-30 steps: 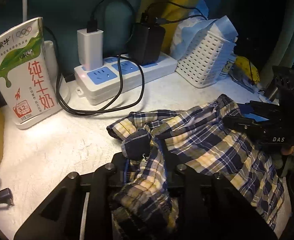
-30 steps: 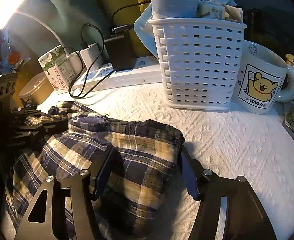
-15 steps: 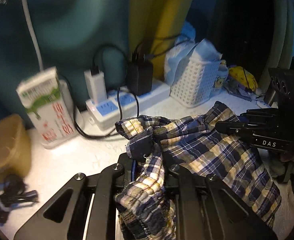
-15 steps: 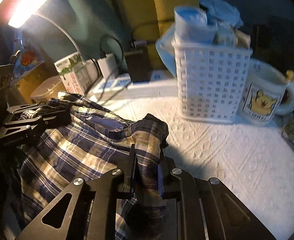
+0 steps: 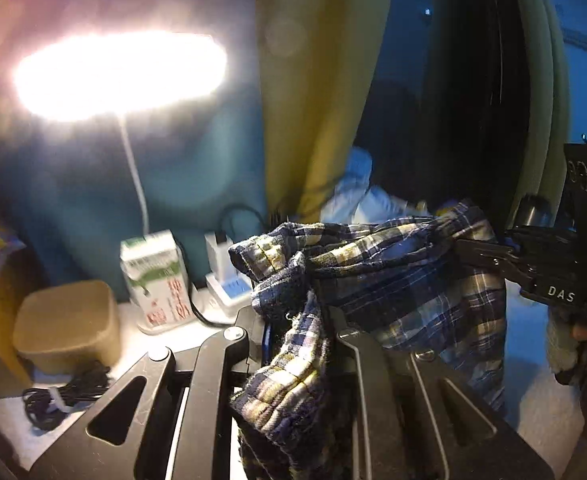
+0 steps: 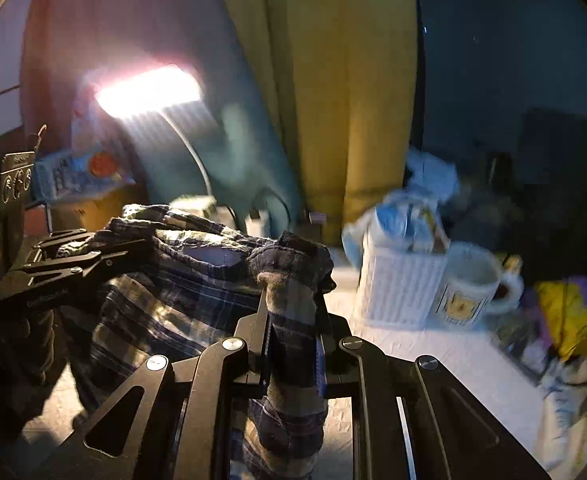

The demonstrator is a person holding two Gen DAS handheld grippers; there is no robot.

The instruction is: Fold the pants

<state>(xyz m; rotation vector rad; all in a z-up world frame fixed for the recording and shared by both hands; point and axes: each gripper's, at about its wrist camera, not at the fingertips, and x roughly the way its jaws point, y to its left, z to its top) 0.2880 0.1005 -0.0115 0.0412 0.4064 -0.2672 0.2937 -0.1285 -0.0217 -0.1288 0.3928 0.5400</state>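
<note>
The blue, cream and navy plaid pants (image 5: 393, 276) hang in the air between my two grippers, lifted above the white table. My left gripper (image 5: 297, 320) is shut on one bunched corner of the waistband. My right gripper (image 6: 293, 316) is shut on the other corner; it also shows in the left wrist view (image 5: 489, 258) at the right. The left gripper shows in the right wrist view (image 6: 93, 252) at the left. The cloth sags between them and its lower part (image 6: 165, 320) hangs down.
A bright desk lamp (image 5: 117, 72) glares above. A milk carton (image 5: 157, 276), a power strip with chargers (image 5: 229, 284) and a tan box (image 5: 69, 328) stand at the back left. A white basket (image 6: 401, 284) and a bear mug (image 6: 473, 284) stand at the right.
My right gripper closed on the pants' corner. Both grippers then rose together, lifting the pants off the table; the views tilted up toward the lamp and curtain.
</note>
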